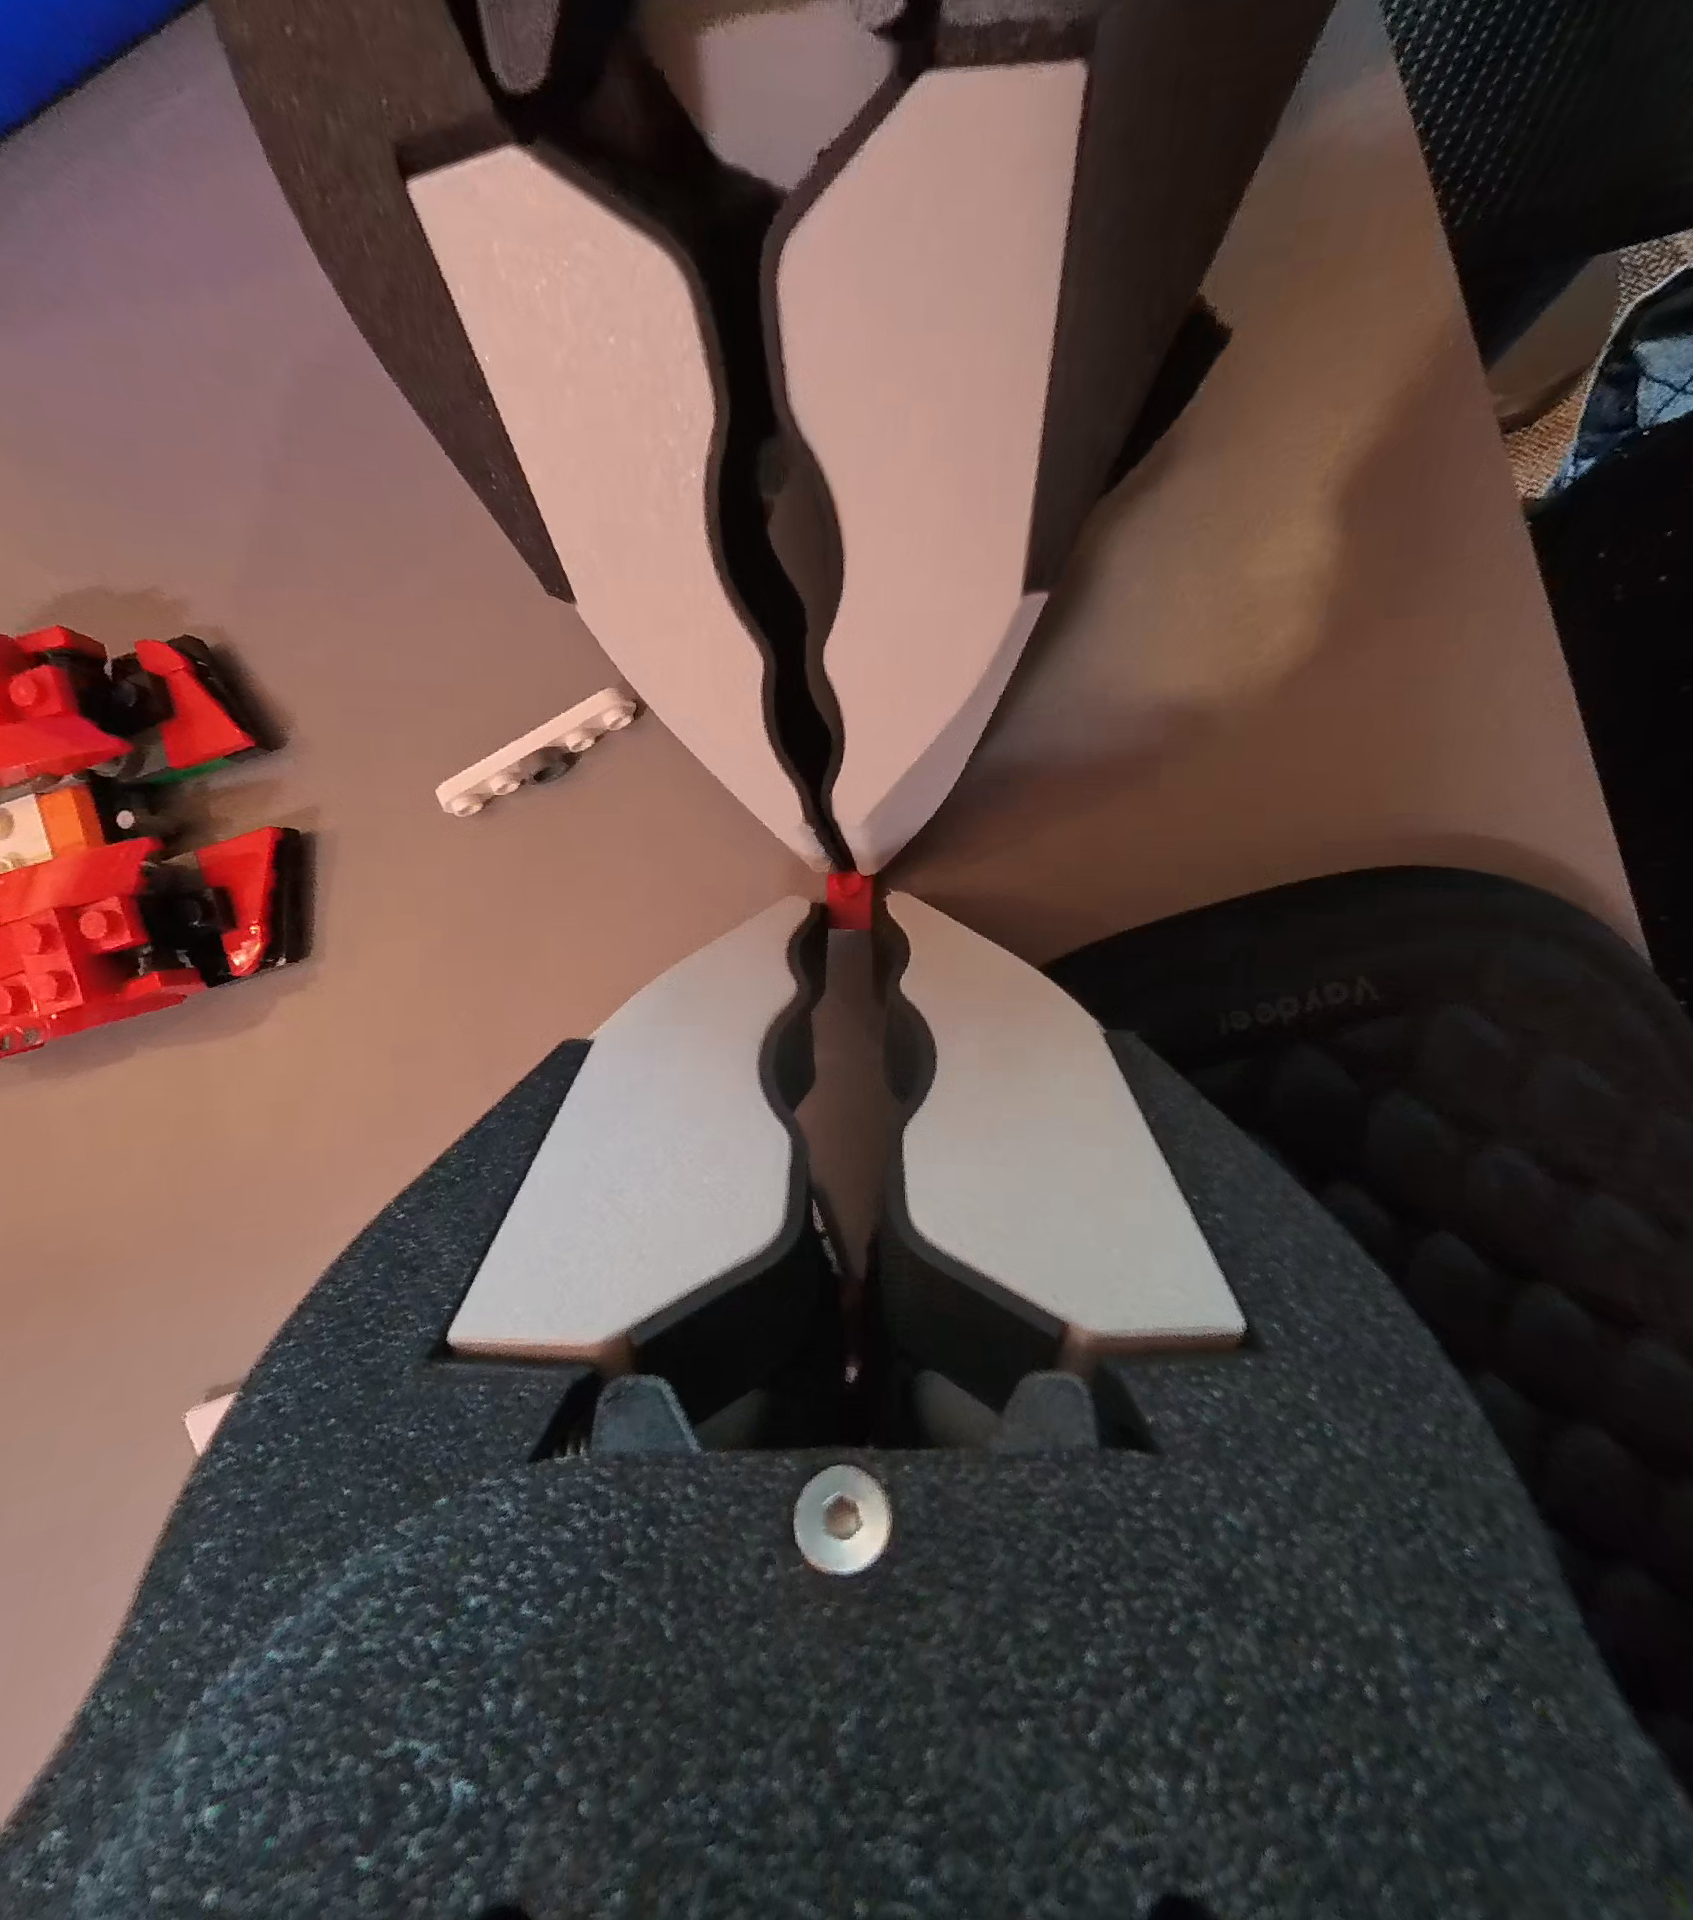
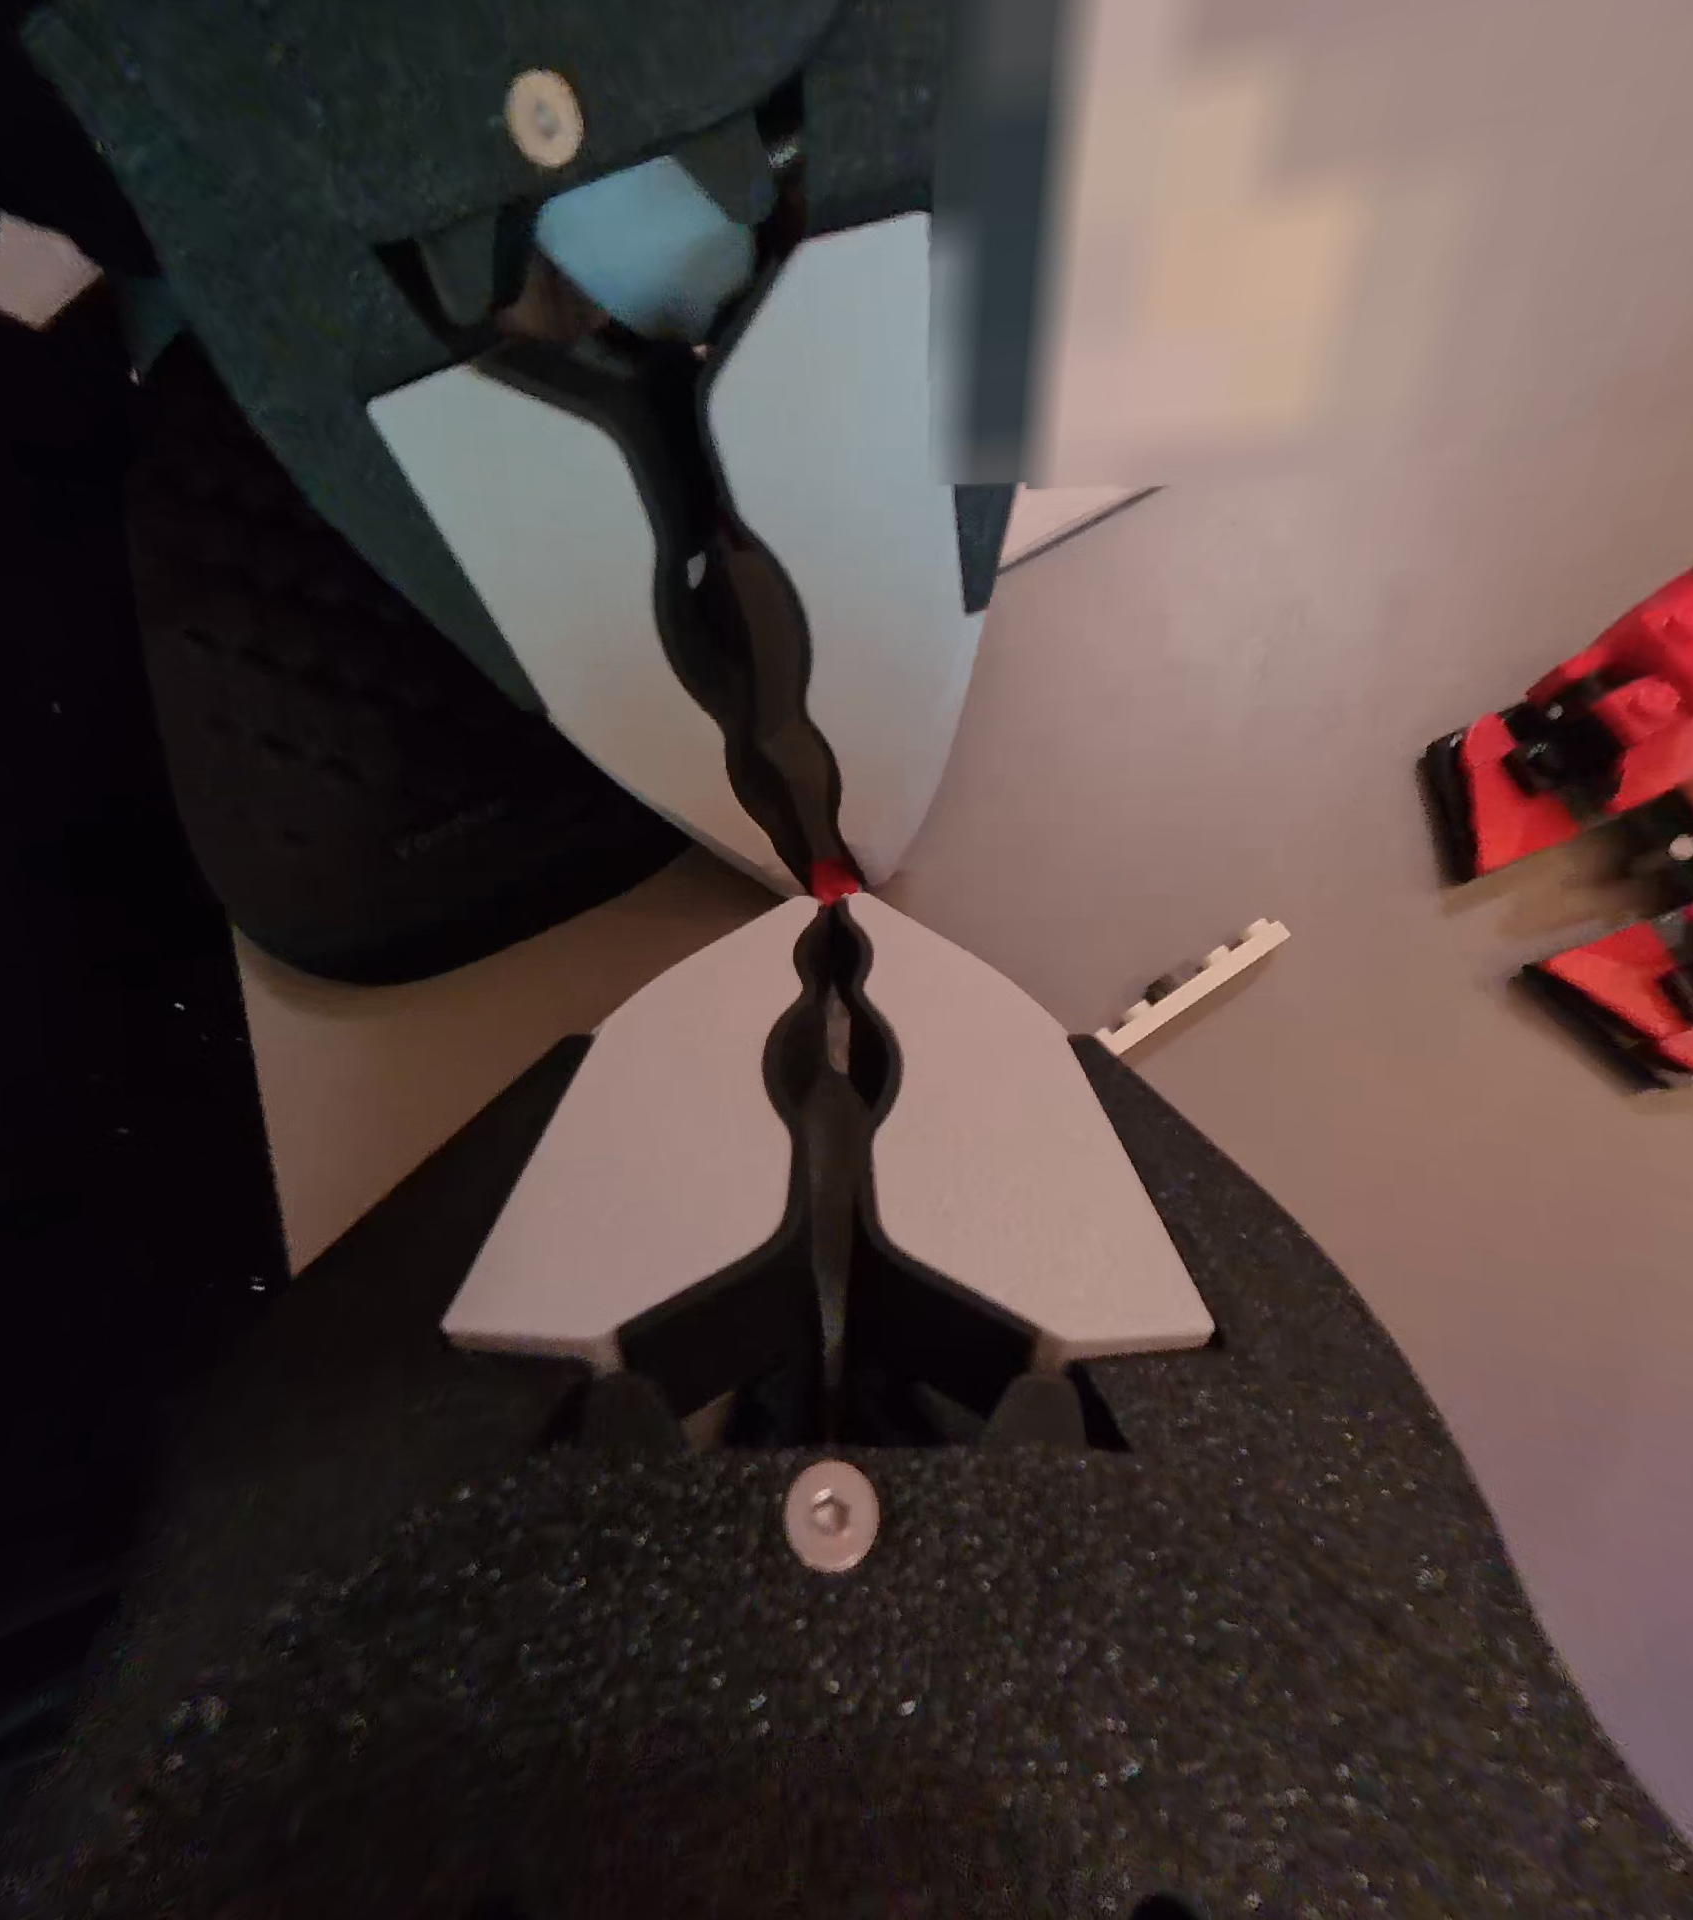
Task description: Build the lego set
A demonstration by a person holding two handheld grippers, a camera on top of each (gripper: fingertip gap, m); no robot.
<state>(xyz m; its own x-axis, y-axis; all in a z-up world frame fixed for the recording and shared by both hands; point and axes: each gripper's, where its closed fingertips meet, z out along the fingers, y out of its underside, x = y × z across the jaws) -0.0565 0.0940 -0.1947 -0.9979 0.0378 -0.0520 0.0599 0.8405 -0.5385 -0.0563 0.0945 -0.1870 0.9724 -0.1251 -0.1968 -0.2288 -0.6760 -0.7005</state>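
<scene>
Left tongs [image 1: 846, 914] apparently pinch red stud [image 1: 846, 900]; right tongs [image 2: 834, 906] meet.

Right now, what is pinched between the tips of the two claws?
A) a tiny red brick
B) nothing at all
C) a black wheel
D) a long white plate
A: a tiny red brick sits where the left claw and right claw meet tip to tip.

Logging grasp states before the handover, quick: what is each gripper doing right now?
Left gripper: closed on the tiny red lego piece at its fingertips.
Right gripper: closed tip-to-tip against the same piece; whether it grips it cannot be told.
</scene>
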